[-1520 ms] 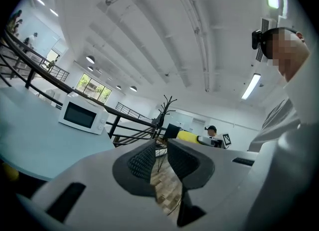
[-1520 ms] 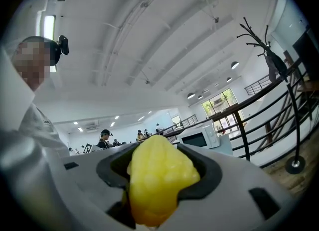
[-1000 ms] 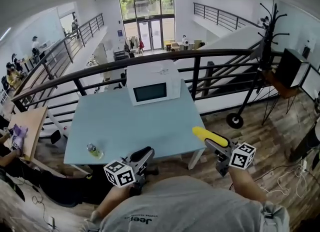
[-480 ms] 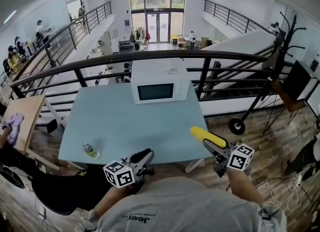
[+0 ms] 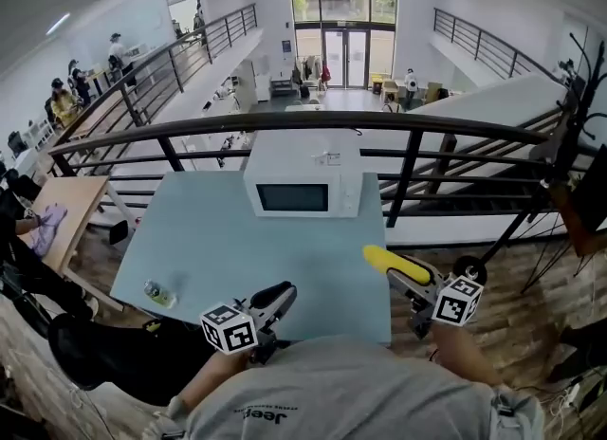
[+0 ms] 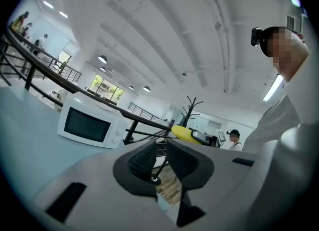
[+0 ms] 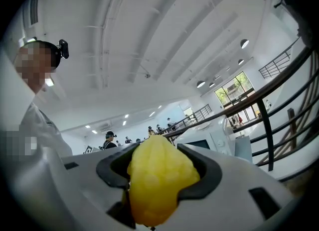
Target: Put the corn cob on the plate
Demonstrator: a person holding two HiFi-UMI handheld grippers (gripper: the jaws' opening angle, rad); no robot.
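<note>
A yellow corn cob (image 5: 381,258) is clamped in my right gripper (image 5: 406,275), held in the air over the front right corner of the pale blue table (image 5: 218,239). In the right gripper view the cob (image 7: 158,175) fills the space between both jaws, tip pointing forward. My left gripper (image 5: 281,294) hovers at the table's front edge, its jaws close together with nothing between them (image 6: 159,161). The cob (image 6: 183,133) also shows beyond them in the left gripper view. No plate is in any view.
A white microwave (image 5: 303,190) stands at the table's far edge against a black railing (image 5: 379,125). A small bottle (image 5: 156,293) sits near the front left corner. A wooden desk (image 5: 66,210) with people is at the left. Wooden floor lies to the right.
The head view has swung, so the table and microwave now sit more to the right and nearer. Both grippers keep almost the same places, the corn still held.
</note>
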